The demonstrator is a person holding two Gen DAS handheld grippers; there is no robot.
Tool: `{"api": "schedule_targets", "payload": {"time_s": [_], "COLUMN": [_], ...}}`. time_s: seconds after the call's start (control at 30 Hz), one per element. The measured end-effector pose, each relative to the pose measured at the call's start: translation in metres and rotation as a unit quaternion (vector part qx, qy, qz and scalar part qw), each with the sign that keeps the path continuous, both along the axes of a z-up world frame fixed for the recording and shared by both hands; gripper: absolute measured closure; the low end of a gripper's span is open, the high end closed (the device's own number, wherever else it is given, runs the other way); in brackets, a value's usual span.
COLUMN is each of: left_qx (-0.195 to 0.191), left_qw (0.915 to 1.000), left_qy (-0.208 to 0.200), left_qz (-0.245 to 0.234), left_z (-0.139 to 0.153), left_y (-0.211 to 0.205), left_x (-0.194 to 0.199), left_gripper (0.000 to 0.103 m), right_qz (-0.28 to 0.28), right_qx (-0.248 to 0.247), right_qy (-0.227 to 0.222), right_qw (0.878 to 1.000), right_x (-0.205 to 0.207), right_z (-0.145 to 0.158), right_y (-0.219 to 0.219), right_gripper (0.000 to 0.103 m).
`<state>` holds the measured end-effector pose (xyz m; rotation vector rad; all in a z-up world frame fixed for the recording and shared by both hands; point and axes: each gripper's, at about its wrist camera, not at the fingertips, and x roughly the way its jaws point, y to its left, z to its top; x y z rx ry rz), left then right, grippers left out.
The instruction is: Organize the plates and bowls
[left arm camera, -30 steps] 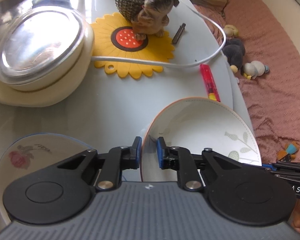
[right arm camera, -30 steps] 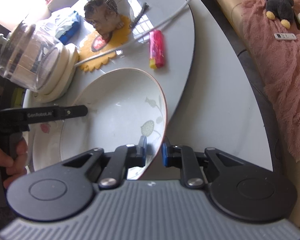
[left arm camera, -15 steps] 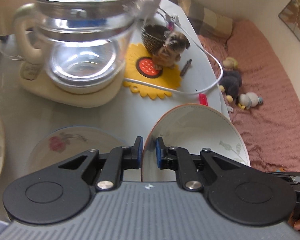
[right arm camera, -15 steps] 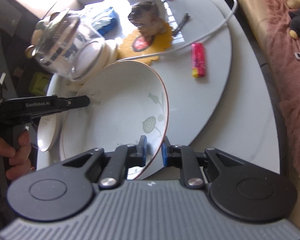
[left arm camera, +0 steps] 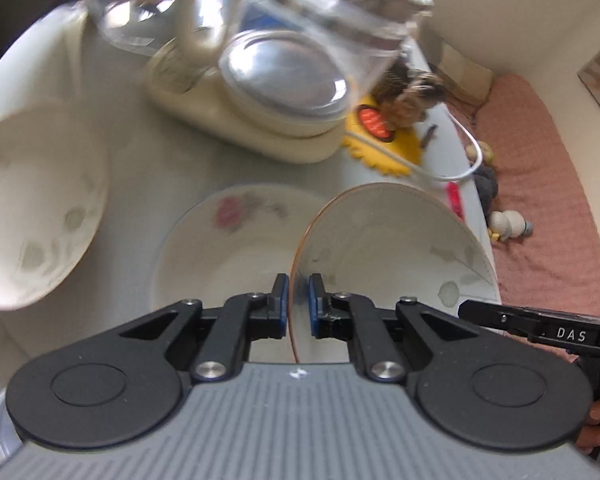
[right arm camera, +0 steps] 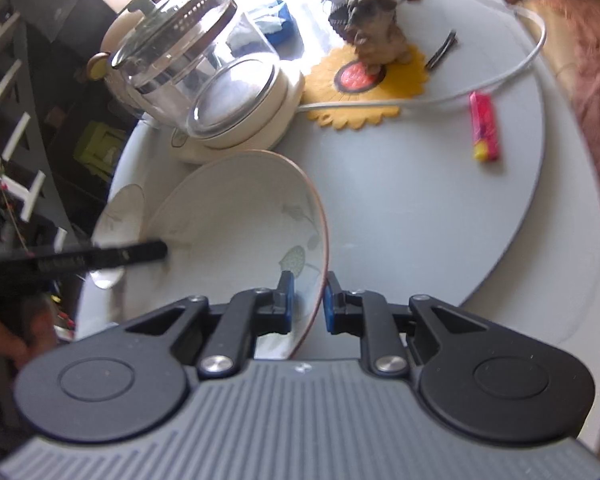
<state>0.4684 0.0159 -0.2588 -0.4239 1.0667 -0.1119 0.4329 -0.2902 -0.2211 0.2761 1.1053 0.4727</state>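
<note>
A white leaf-patterned bowl (left arm camera: 384,248) with a brown rim is held in the air between both grippers. My left gripper (left arm camera: 298,295) is shut on its left rim. My right gripper (right arm camera: 307,295) is shut on its right rim; the bowl also shows in the right wrist view (right arm camera: 240,232). Below it a flower-patterned plate (left arm camera: 228,248) lies on the table. A second leaf-patterned bowl (left arm camera: 32,208) sits at the left, and shows in the right wrist view (right arm camera: 120,212) too.
A glass kettle (right arm camera: 192,64) on a cream base (left arm camera: 252,132) stands close behind the plate. Further back are a yellow sunflower mat (right arm camera: 364,92) with a dog figurine (right arm camera: 374,28), a white cable (right arm camera: 480,84) and a red packet (right arm camera: 485,126). A pink bed (left arm camera: 548,208) lies right of the table.
Both grippers carried the bowl left and back, over the flower plate and toward the kettle. The second bowl at the left has come into fuller view. The grip is unchanged.
</note>
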Motion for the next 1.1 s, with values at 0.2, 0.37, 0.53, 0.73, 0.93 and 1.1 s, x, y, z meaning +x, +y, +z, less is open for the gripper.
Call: {"api": "schedule_targets", "payload": {"time_s": [0.2, 0.37, 0.53, 0.73, 0.93, 1.1], "left_qx": [-0.017, -0.028, -0.04, -0.052, -0.048, -0.04], "left_qw": [0.9987, 0.9973, 0.9958, 0.9942, 0.9938, 0.9943], "left_qy": [0.02, 0.028, 0.028, 0.04, 0.051, 0.052], "left_qz": [0.044, 0.063, 0.078, 0.085, 0.086, 0.084], "left_z": [-0.034, -0.045, -0.047, -0.047, -0.048, -0.046], "left_y": [0.028, 0.045, 0.059, 0.068, 0.068, 0.064], "left_x": [-0.015, -0.018, -0.02, -0.02, -0.016, -0.016], "left_gripper": [0.091, 0.091, 0.091, 0.091, 0.091, 0.091], "right_qz": [0.026, 0.041, 0.04, 0.038, 0.029, 0.032], "right_qx": [-0.021, -0.04, -0.031, -0.042, -0.04, -0.044], "right_qy": [0.0, -0.01, -0.014, -0.012, -0.009, -0.01], "right_qw": [0.999, 0.998, 0.999, 0.998, 0.999, 0.998], "right_x": [0.007, 0.013, 0.017, 0.022, 0.029, 0.029], "right_z": [-0.019, -0.023, -0.023, -0.031, -0.037, -0.038], "right_y": [0.034, 0.055, 0.065, 0.072, 0.073, 0.074], "right_gripper": [0.084, 0.084, 0.085, 0.085, 0.085, 0.085]}}
